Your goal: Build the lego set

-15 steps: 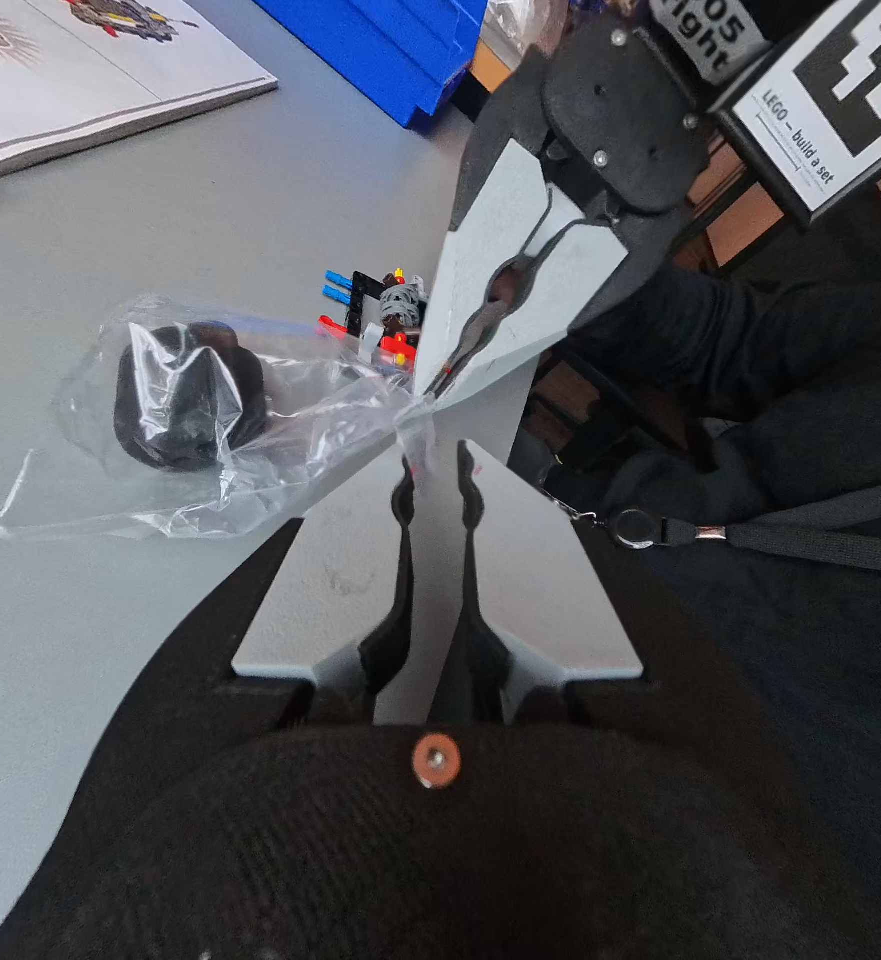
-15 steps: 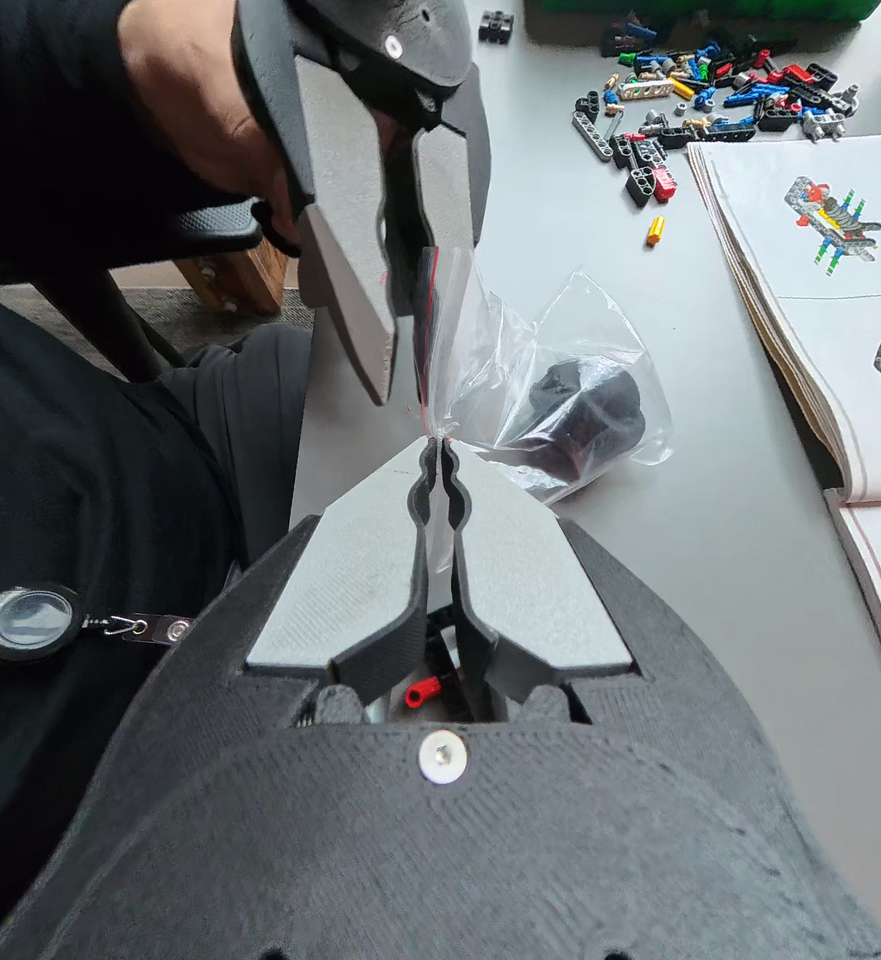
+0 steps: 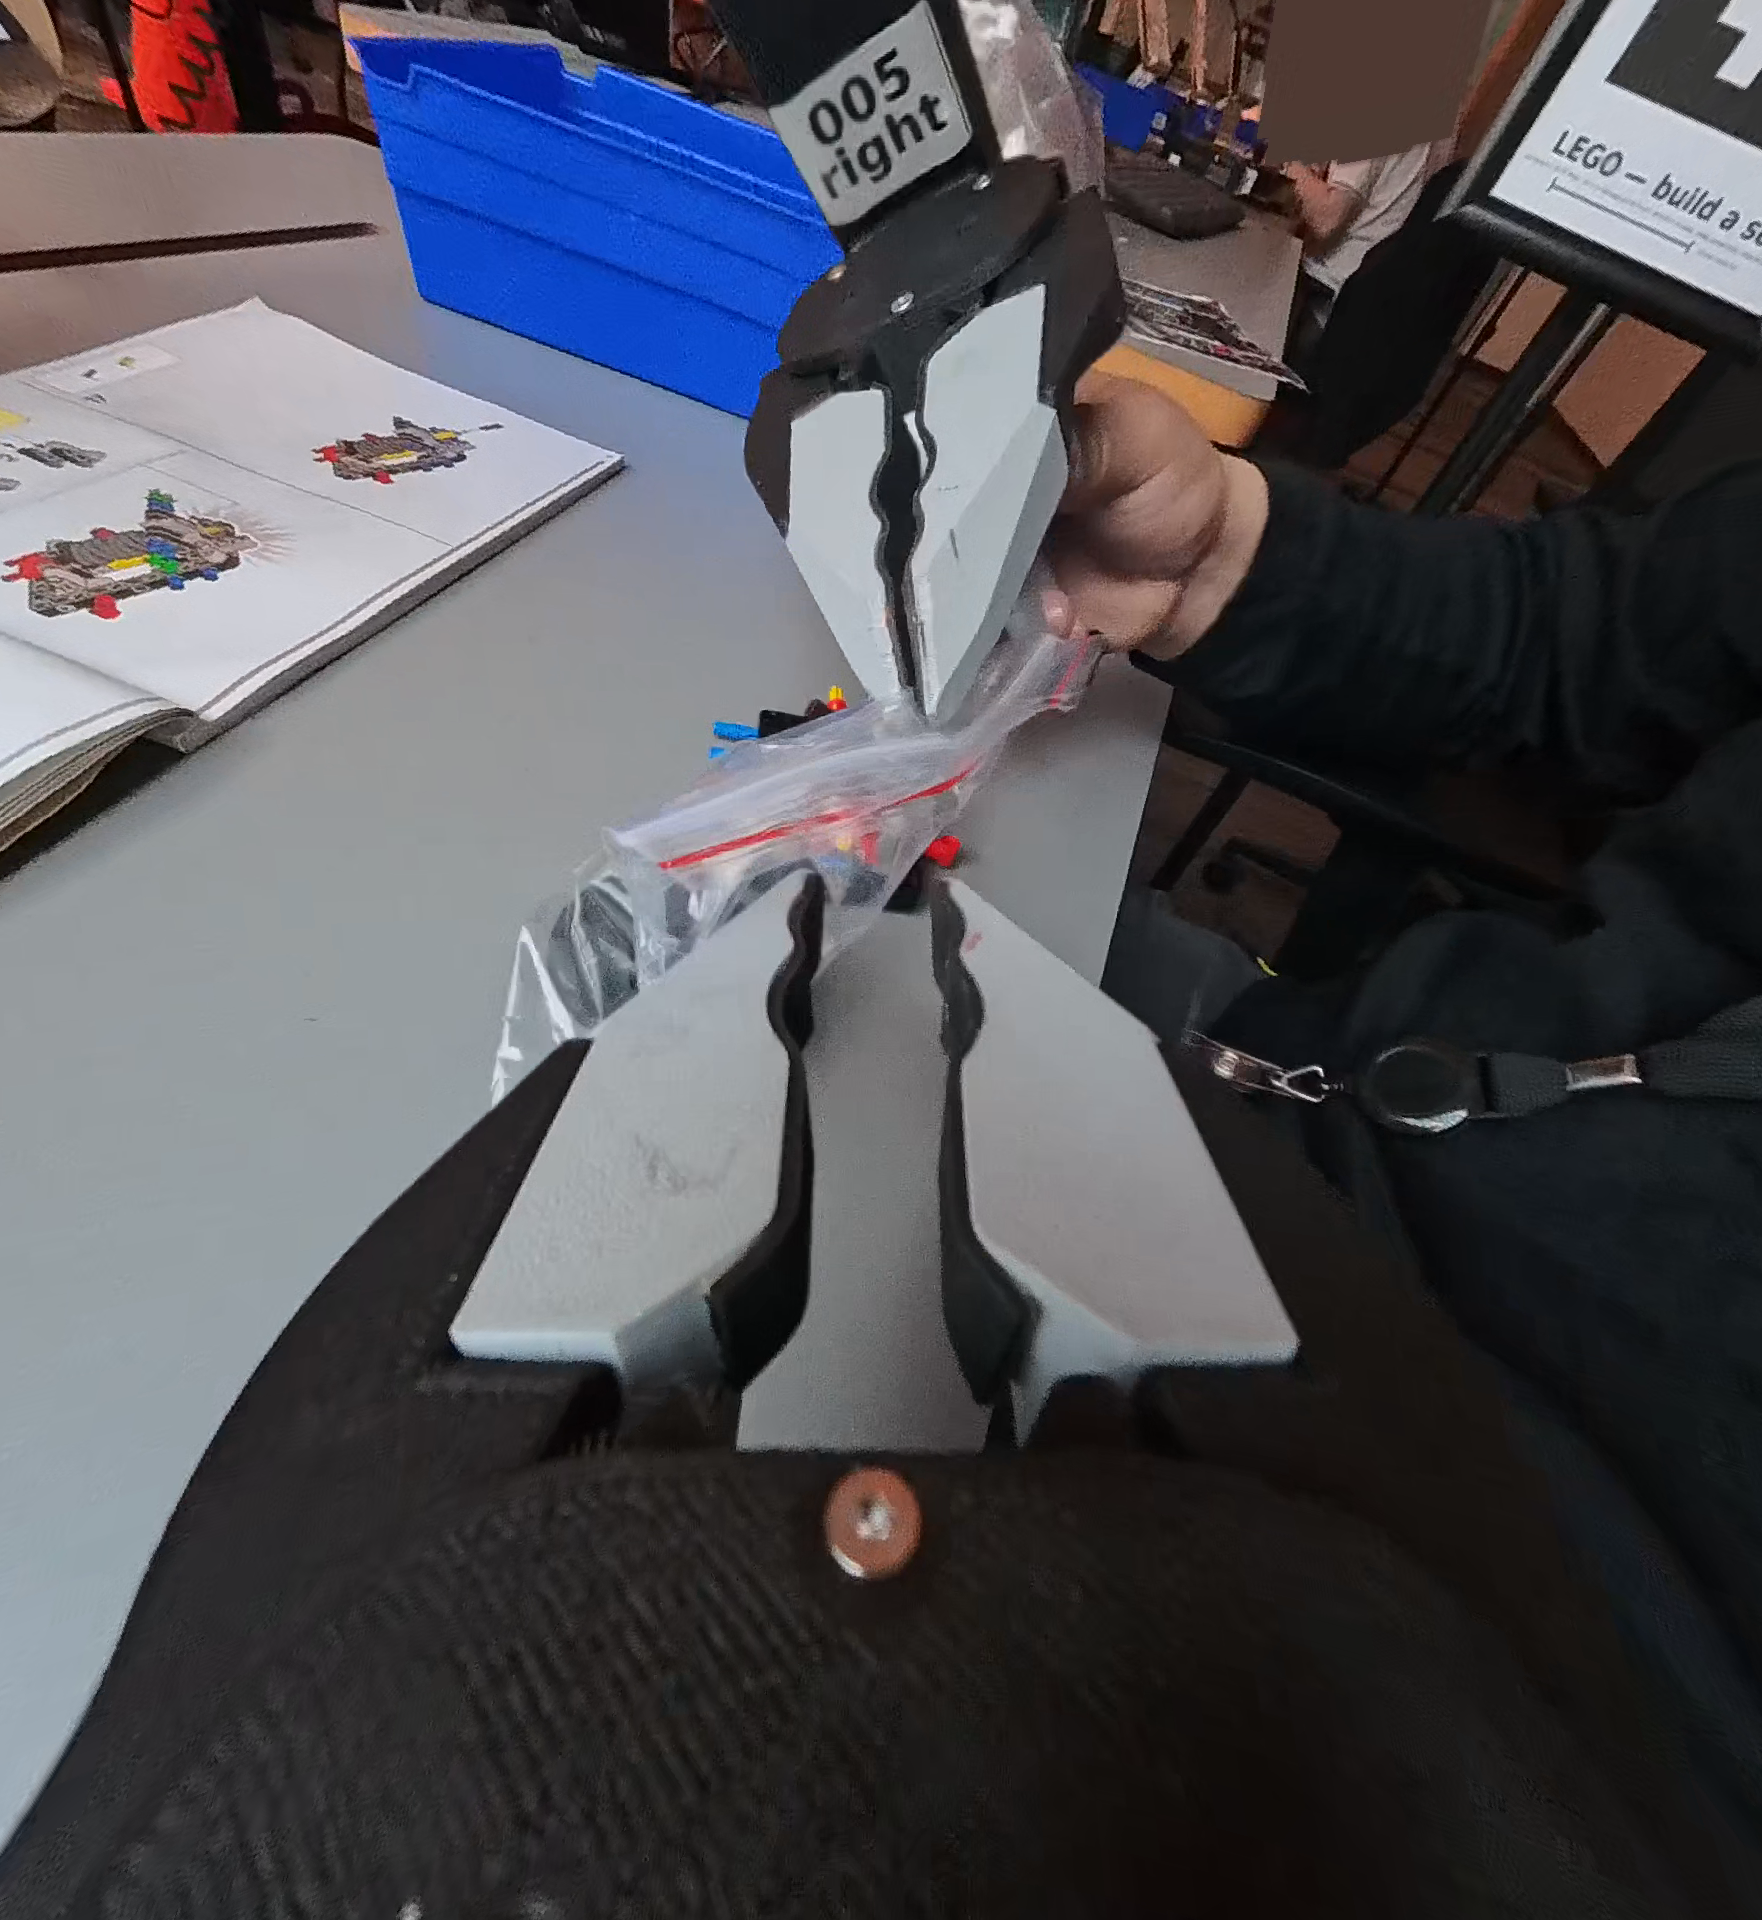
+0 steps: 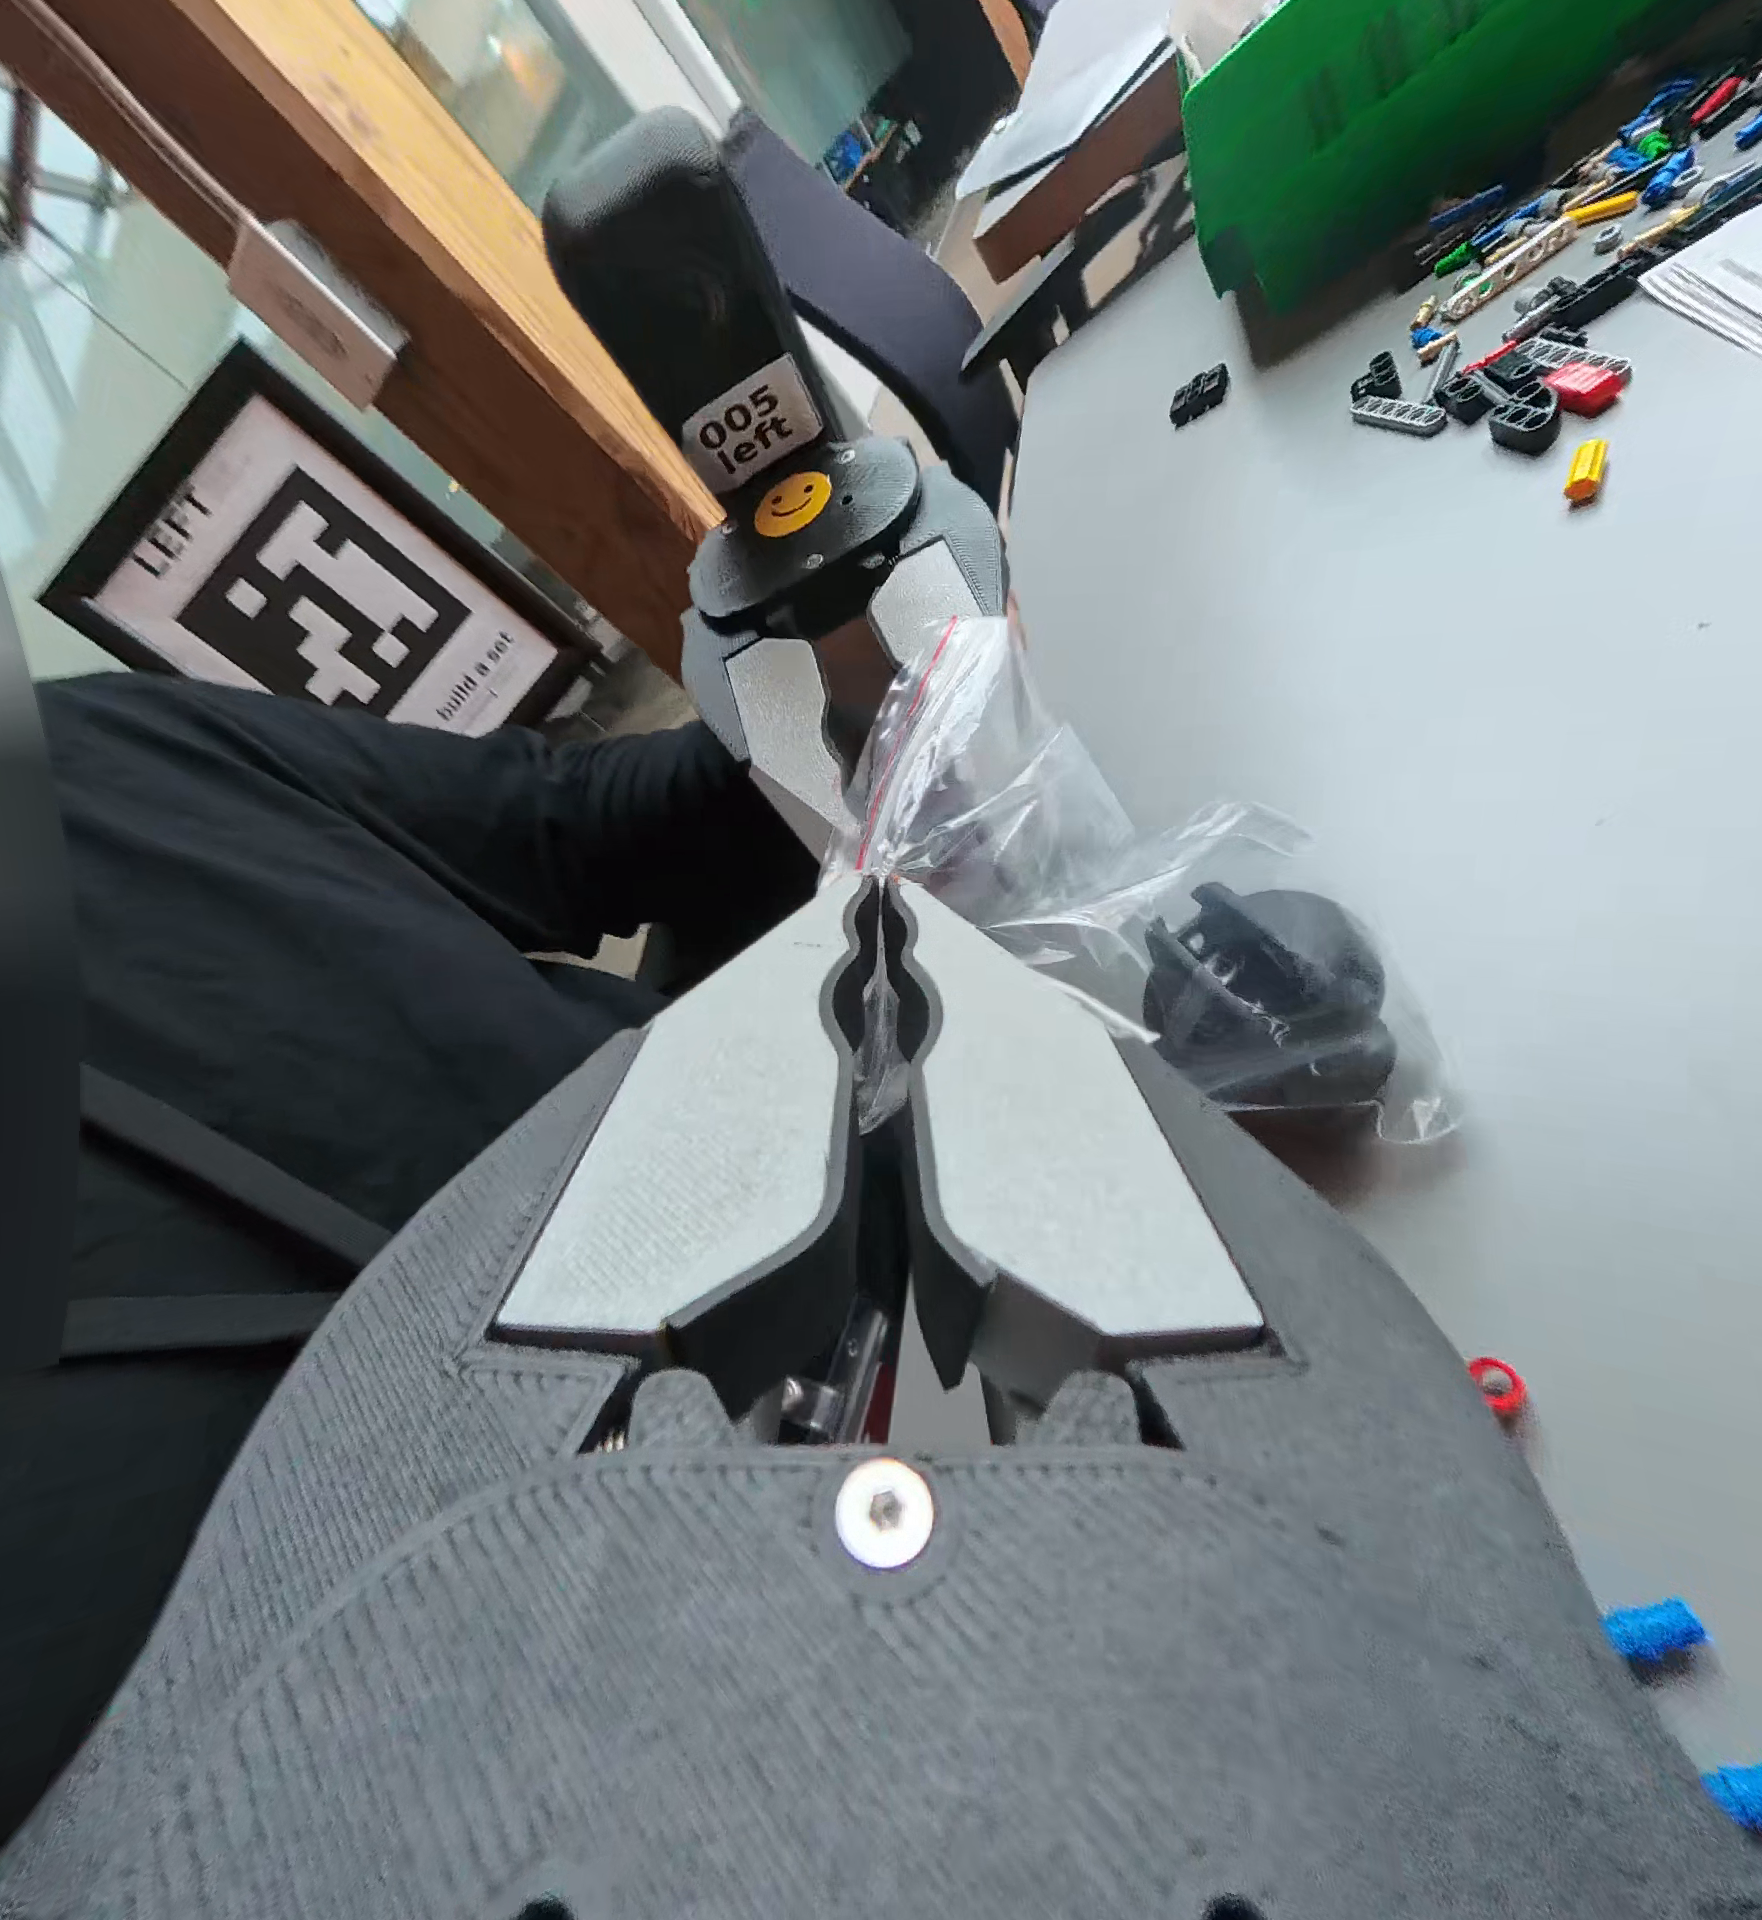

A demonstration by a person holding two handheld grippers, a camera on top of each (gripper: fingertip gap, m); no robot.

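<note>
1. Left wrist view shows the left gripper [image 3: 872, 904] with its two grey fingers standing apart, a clear gap of table [image 3: 233, 1039] between them; the tips sit right at the plastic bag [image 3: 804, 821], whose mouth edge lies just ahead of them. Whether a tip touches the film I cannot tell.
2. Ahead in that view, the right gripper [image 3: 908, 686] points down at a slant, its fingers pressed together on the bag's top edge near the red zip line. A hand [image 3: 1137, 520] in a black sleeve holds its handle from the right.
3. Right wrist view confirms it: the right gripper [image 4: 879, 883] is clamped on the clear film, a strip of it running back between the fingers.
4. The bag hangs from that pinch down to the table, and the black wheel parts [image 4: 1261, 997] inside rest on the surface to the right.
5. Farther right lie loose lego pieces [image 4: 1521, 374], a green bin [image 4: 1376, 135] and the open instruction booklet [image 3: 233, 499].
</note>
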